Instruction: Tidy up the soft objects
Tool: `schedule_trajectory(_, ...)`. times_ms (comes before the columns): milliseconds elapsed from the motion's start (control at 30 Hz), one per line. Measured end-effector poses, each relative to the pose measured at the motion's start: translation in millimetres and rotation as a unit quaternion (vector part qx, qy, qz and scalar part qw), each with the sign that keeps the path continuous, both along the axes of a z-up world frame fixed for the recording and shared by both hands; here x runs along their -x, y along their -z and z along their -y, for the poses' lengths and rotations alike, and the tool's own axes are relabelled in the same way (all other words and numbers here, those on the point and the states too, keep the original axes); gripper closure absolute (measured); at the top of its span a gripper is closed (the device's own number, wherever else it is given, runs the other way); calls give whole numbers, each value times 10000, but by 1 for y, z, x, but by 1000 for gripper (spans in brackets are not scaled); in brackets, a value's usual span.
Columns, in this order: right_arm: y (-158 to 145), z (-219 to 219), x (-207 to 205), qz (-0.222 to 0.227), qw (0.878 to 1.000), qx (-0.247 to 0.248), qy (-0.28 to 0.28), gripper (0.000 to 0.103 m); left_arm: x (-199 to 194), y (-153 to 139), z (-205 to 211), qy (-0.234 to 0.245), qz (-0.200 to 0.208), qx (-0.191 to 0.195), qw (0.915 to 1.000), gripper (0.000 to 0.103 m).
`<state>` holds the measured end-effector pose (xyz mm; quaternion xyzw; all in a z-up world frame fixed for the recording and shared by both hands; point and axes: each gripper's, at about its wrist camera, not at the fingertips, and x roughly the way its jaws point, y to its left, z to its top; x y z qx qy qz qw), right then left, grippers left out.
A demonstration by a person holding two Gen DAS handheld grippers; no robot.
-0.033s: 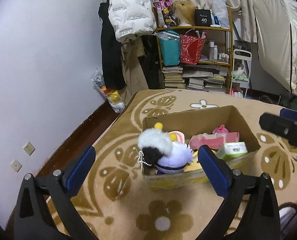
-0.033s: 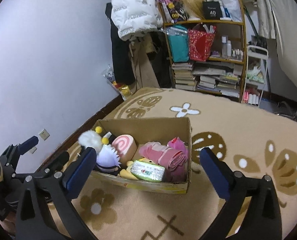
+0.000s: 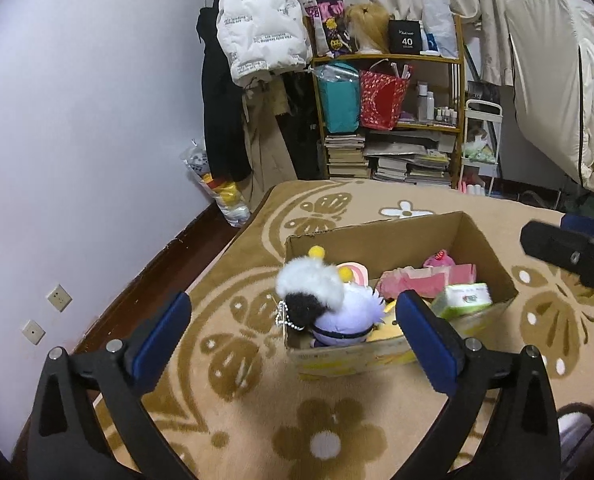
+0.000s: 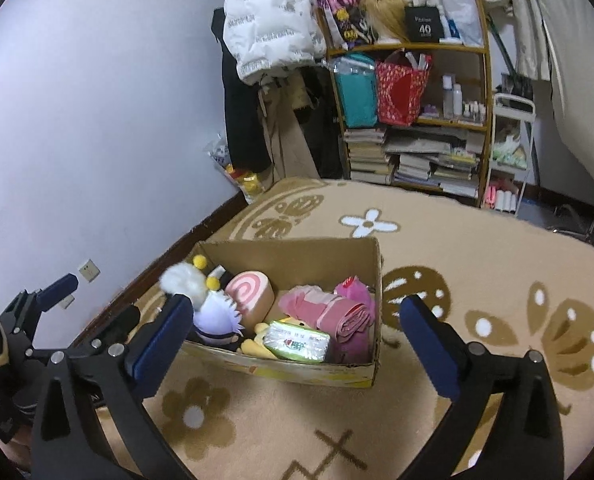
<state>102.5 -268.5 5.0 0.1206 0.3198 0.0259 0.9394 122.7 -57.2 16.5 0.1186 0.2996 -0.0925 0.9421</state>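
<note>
A cardboard box (image 3: 489, 240) (image 4: 297, 252) stands on the carpet, filled with soft things. A white-and-purple plush doll (image 3: 329, 304) (image 4: 213, 312) sits in its near-left corner. A pink swirl-roll cushion (image 4: 249, 296), folded pink cloth (image 4: 337, 312) (image 3: 425, 280), a green tissue pack (image 4: 297, 346) (image 3: 467, 300) and a yellow plush (image 4: 257, 340) lie beside it. My left gripper (image 3: 293, 336) is open and empty, just in front of the box. My right gripper (image 4: 297, 344) is open and empty, in front of the box.
A tan carpet with brown flower patterns (image 4: 457, 280) covers the floor. A bookshelf (image 3: 397, 120) with bags and stacked books stands at the back. Coats (image 3: 257, 20) hang left of it. The wall (image 3: 77, 120) runs along the left.
</note>
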Motion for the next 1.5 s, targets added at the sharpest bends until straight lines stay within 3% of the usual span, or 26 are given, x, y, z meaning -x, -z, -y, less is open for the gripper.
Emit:
schedule_trajectory(333,-36,-6,52,394,9992,84,-53,0,49,-32,-16,-135,342,131,9992,2)
schedule_trajectory(567,-44,-9,87,558,9984,110,-65,0,83,-46,-31,-298,514,224,9980,2)
schedule_trajectory(1033,-32,-12,138,951,9955,10,6,0,133,-40,-46,-395,916,423,9941,1)
schedule_trajectory(1500,-1,-15,134,889,9960,-73,-84,0,131,-16,-47,-368,619,340,9968,1)
